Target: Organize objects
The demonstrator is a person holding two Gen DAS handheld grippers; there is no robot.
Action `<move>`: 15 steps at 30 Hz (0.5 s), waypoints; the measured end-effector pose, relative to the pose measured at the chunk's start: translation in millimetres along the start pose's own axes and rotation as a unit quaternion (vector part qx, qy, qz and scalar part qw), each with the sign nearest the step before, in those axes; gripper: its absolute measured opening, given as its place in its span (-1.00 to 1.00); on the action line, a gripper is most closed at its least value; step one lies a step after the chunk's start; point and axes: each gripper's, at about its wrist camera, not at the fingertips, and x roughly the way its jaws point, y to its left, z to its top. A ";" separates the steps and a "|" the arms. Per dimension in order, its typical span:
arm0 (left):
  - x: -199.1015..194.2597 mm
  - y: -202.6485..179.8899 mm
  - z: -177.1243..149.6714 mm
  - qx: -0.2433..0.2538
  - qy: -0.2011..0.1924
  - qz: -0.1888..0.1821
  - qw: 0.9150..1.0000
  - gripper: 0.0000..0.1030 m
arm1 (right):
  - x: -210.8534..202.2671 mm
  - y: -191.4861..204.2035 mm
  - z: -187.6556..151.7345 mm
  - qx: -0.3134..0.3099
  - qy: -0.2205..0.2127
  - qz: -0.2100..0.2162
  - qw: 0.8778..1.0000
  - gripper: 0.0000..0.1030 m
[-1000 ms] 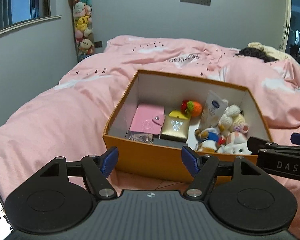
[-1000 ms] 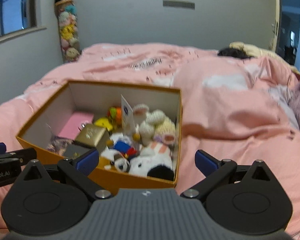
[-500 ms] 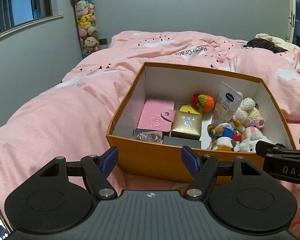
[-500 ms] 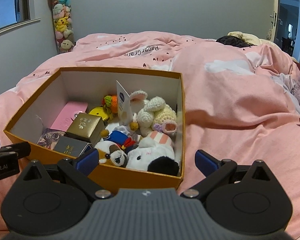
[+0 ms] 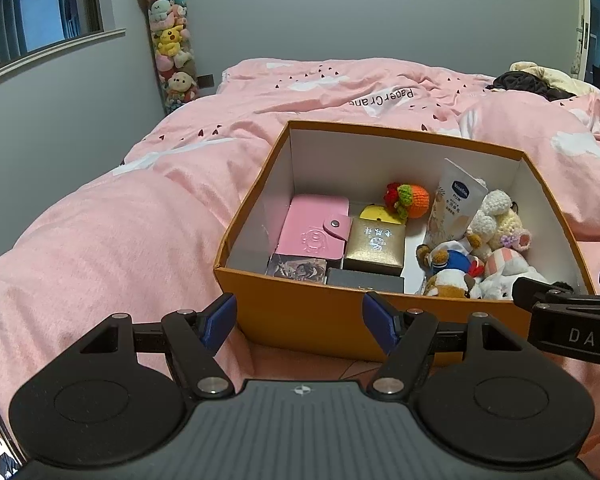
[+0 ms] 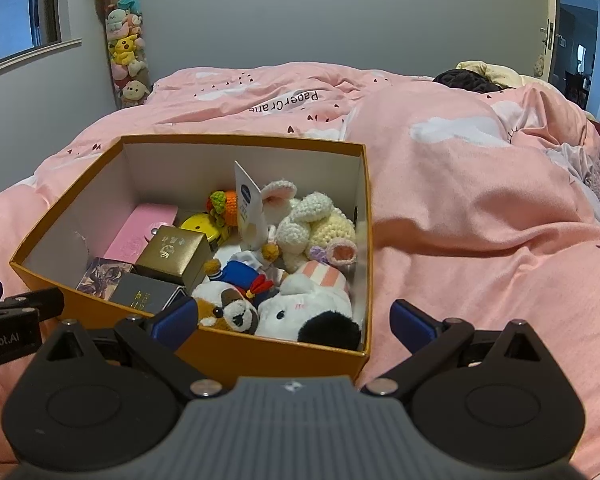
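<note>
Orange box (image 5: 320,312) sits on the pink bed cover (image 5: 120,240), just in front of both my tongs, and its top is open. My left gripper (image 5: 300,318) hovers before the near wall of the box, with its blue fingertips (image 5: 219,317) spread wide and nothing between them. My right gripper (image 6: 294,318) is near the right front corner of the box, also spread apart and empty; one tip is over the box edge, the other is over the cover.

Inside the box, on the left side, a pink card wallet (image 5: 314,232) lies flat, and a gold small box (image 5: 376,245) is just beside it. A crochet orange toy (image 5: 406,199) is near the far wall. A white cream tube (image 5: 454,210) leans upright next to the plush toys (image 6: 300,280), which fill the right side. At the wall stands a clear column of plush dolls (image 5: 171,48).
</note>
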 end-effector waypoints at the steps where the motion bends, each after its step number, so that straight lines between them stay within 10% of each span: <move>1: -0.6 -0.4 -0.2 0.002 0.000 -0.001 1.000 0.59 | -0.1 0.0 0.0 0.000 0.000 0.000 1.000 0.98; 15: -5.3 1.0 -1.7 0.000 -0.001 -0.003 1.000 0.59 | -5.8 1.4 -0.3 -0.005 -0.003 0.000 1.000 0.98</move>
